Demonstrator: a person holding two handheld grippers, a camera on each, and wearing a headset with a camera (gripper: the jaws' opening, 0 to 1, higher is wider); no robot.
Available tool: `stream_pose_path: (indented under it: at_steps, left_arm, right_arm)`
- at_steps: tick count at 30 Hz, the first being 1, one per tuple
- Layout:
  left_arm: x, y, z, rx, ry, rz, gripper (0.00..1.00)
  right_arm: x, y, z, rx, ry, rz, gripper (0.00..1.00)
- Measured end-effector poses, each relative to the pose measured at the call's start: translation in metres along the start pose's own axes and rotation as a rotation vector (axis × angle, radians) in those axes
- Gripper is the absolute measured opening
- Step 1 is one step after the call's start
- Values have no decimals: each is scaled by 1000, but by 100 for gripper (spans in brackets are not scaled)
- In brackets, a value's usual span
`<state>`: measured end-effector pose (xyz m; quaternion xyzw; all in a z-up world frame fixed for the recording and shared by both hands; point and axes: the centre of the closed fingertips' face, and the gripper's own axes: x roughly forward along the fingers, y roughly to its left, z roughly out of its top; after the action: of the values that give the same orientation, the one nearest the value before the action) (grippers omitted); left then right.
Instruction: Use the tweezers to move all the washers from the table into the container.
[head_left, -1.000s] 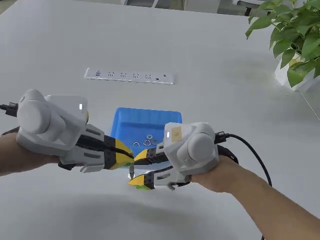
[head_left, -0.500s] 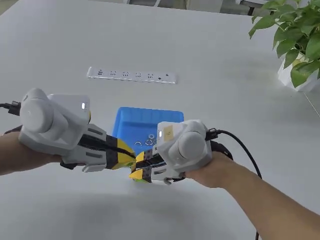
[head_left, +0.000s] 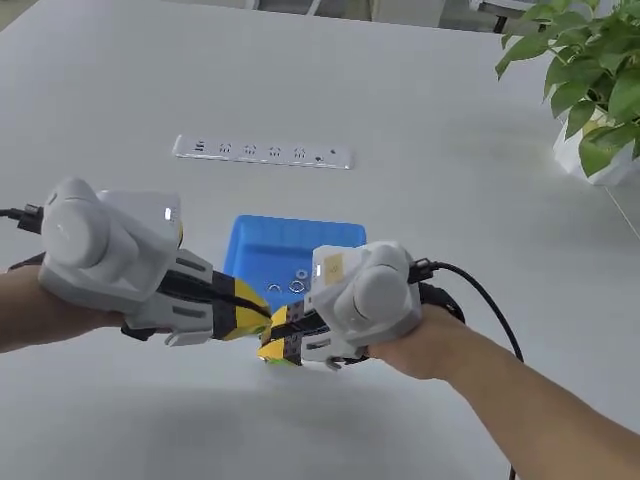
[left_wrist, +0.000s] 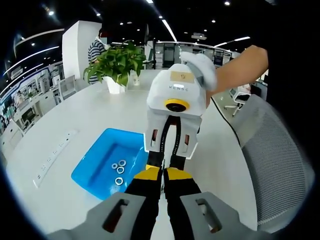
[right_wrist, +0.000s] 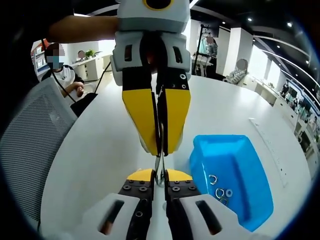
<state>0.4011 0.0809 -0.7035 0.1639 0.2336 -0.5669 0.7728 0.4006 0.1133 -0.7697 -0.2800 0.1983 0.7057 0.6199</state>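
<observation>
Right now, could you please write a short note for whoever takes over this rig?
Left gripper: fingers shut on the tweezers. Right gripper: fingers shut on the same tweezers, facing the left tip to tip.
The container sits on the table just beyond them, several washers inside.
Done: those washers are in. Left: check the table for washers hidden by the grippers and tweeze them in.

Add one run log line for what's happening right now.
left hand-held gripper: shut on tweezers | right hand-held gripper: shut on tweezers | washers: several in blue container
</observation>
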Motion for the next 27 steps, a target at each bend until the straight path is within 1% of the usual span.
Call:
stream_pose_path:
  at_steps: [8, 11, 13, 16, 22, 23, 27]
  left_arm:
    - [-2, 0, -1, -1, 11, 10, 6]
    - [-3, 0, -2, -22, 18, 15, 7]
    - [-4, 0, -2, -23, 20, 17, 8]
    - [-7, -1, -1, -23, 20, 23, 11]
    - [-15, -1, 1, -44, 14, 40, 21]
    - [-17, 0, 1, -55, 9, 44, 24]
    - [-22, 0, 0, -49, 10, 53, 29]
  right_arm:
    - [1, 0, 0, -8, 8, 5, 8]
    - [1, 1, 1, -11, 8, 11, 8]
    - [1, 1, 1, -13, 12, 16, 8]
    - [1, 2, 2, -17, 16, 22, 8]
    - [0, 3, 6, -14, 9, 22, 8]
    - [-1, 4, 7, -13, 9, 25, 8]
    - [-5, 7, 10, -18, 14, 33, 8]
